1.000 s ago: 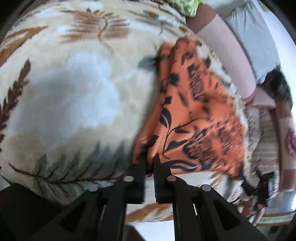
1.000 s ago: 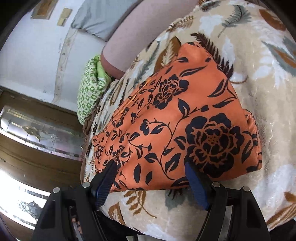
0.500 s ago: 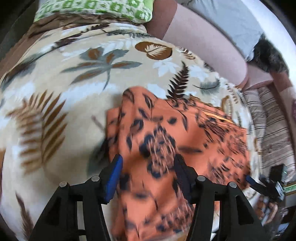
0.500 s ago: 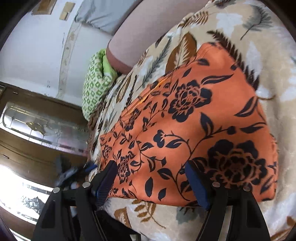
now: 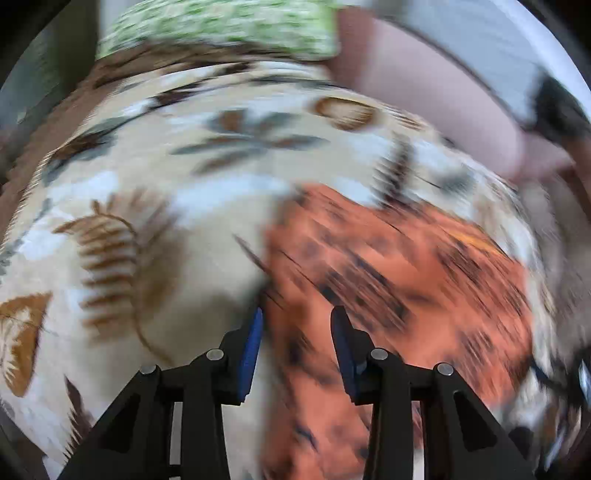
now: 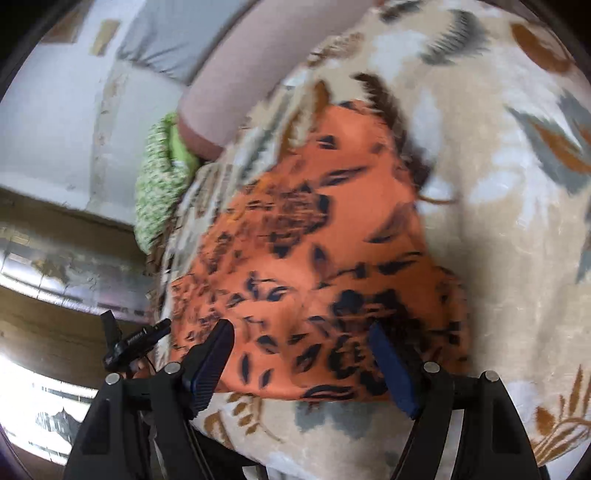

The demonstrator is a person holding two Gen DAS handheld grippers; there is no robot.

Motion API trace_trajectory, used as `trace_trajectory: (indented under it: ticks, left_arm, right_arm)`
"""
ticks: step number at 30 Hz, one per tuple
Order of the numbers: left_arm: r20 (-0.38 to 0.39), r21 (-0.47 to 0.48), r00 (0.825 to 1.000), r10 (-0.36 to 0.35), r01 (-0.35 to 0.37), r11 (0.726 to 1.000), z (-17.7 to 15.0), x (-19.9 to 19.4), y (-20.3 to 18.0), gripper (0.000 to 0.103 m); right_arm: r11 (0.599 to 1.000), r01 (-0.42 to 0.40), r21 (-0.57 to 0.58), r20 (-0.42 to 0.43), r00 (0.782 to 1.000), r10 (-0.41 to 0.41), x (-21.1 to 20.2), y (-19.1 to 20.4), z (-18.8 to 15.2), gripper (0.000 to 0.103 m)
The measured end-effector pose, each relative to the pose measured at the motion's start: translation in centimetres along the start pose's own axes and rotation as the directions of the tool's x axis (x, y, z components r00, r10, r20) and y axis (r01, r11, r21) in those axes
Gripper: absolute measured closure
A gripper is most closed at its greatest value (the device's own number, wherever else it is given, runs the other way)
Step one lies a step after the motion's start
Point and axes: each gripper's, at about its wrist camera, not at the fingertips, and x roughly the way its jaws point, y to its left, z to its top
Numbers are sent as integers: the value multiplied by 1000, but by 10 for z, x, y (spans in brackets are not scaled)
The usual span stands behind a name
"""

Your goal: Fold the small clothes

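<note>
An orange garment with a dark floral print (image 5: pixel 399 280) lies folded on a beige leaf-patterned blanket (image 5: pixel 147 229). It also shows in the right wrist view (image 6: pixel 314 266). My left gripper (image 5: pixel 296 325) is open and empty, over the garment's left edge. My right gripper (image 6: pixel 301 343) is open and empty, its blue-padded fingers (image 6: pixel 388 358) over the garment's near edge. Both views are blurred by motion.
A green patterned cloth (image 5: pixel 221 26) lies at the blanket's far edge, also in the right wrist view (image 6: pixel 159 184). A pink bolster (image 5: pixel 424 99) and grey pillow (image 6: pixel 173 40) lie beyond. The other gripper (image 6: pixel 133 339) shows at left.
My left gripper let go of the garment's edge, opened, and swung over the garment; the view now shifts right. My right gripper stayed open and shifted slightly.
</note>
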Motion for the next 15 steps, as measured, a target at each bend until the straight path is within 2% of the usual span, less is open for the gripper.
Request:
trace_trajectory:
  ticks: [3, 4, 5, 6, 7, 8, 10, 12, 15]
  left_arm:
    - [-25, 112, 1000, 2, 0, 994, -37, -6, -23, 56]
    - [-44, 137, 997, 60, -53, 989, -47, 2, -26, 56]
    - [-100, 137, 979, 175, -161, 977, -58, 22, -20, 52]
    - [-115, 81, 982, 152, -143, 986, -63, 27, -8, 47]
    - [-95, 38, 989, 115, -112, 993, -64, 23, -2, 47]
    - [-97, -25, 992, 80, -83, 996, -63, 15, 6, 47]
    - [-74, -80, 995, 69, -75, 994, -62, 2, 12, 47]
    - [-44, -88, 996, 77, -81, 993, -61, -10, 13, 48]
    - [-12, -91, 1000, -7, 6, 996, -64, -23, 3, 48]
  right_arm:
    - [1000, -14, -7, -19, 1000, 14, 6, 6, -7, 25]
    - [1000, 10, 11, -13, 1000, -10, 7, 1, -9, 25]
    - [995, 80, 59, 4, 997, -81, 6, -11, -10, 25]
    - [986, 121, 113, 12, 992, -123, 4, -20, -11, 25]
    - [972, 103, 213, 40, 993, -114, -4, -37, -14, 25]
    - [964, 47, 263, 75, 995, -69, -14, -44, -18, 25]
    - [971, 36, 235, 101, 993, -61, -30, -33, -28, 25]
    - [983, 10, 185, 72, 997, -24, -32, -15, -42, 25]
    - [967, -58, 248, 21, 998, 54, -18, -7, -69, 25]
